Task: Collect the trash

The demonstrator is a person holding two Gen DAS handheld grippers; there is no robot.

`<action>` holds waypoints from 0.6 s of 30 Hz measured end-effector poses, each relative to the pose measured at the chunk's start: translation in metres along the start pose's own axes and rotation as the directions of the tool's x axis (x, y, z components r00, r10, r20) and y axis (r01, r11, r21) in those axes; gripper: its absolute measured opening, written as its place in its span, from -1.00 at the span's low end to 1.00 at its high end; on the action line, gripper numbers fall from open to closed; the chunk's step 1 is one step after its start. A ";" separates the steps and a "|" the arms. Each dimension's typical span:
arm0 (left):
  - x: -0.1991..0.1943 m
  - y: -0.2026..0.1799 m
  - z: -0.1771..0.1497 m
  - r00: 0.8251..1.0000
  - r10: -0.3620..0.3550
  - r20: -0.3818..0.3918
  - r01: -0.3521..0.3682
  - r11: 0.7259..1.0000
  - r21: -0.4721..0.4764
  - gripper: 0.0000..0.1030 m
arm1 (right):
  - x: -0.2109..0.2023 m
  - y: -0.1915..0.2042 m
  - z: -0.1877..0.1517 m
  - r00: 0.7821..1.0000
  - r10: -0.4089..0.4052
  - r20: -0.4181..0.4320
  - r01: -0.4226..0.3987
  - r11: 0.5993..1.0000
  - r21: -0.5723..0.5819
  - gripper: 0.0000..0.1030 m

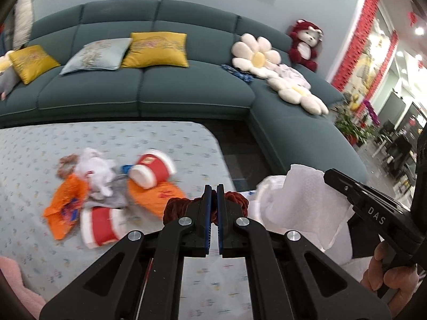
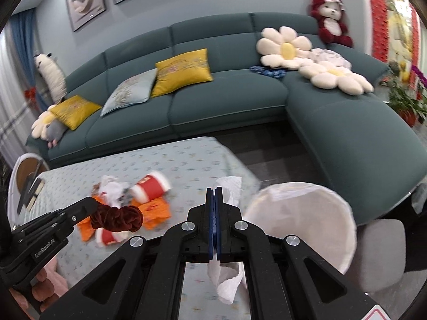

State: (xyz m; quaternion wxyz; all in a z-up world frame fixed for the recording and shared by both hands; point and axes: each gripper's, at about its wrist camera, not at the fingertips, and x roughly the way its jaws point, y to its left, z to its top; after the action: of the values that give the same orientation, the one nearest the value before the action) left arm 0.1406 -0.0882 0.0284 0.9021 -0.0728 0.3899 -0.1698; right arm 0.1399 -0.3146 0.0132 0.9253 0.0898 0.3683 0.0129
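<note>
My left gripper (image 1: 214, 186) is shut on a dark red velvet scrunchie (image 1: 234, 198), held above the table's right part; it also shows in the right wrist view (image 2: 117, 218). My right gripper (image 2: 215, 190) is shut on a white paper towel (image 2: 232, 186), which also shows in the left wrist view (image 1: 307, 194), beside the white-lined bin (image 2: 301, 213). On the table lies a trash pile: two red-and-white paper cups (image 1: 152, 166) (image 1: 100, 226), orange wrappers (image 1: 65, 205), crumpled white paper (image 1: 97, 172).
The table (image 1: 106, 136) has a pale floral cloth. A teal corner sofa (image 1: 186, 90) with cushions, flower pillows and a red plush bear stands behind it. A grey stool (image 2: 384, 248) sits beside the bin. Something pink (image 1: 10, 274) is at the table's near left.
</note>
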 end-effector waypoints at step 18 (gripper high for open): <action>0.061 -0.112 -0.006 0.983 -0.143 -0.115 0.155 0.983 0.098 -0.93 | 0.010 -0.096 -0.005 0.994 -0.097 -0.047 0.101 0.991 0.091 -0.97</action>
State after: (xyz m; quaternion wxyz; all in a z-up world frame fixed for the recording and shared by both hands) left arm 0.1468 -0.2150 0.0125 0.8671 -0.0440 0.4219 -0.2611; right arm 0.1395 -0.4073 -0.0135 0.9115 0.1144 0.3922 -0.0485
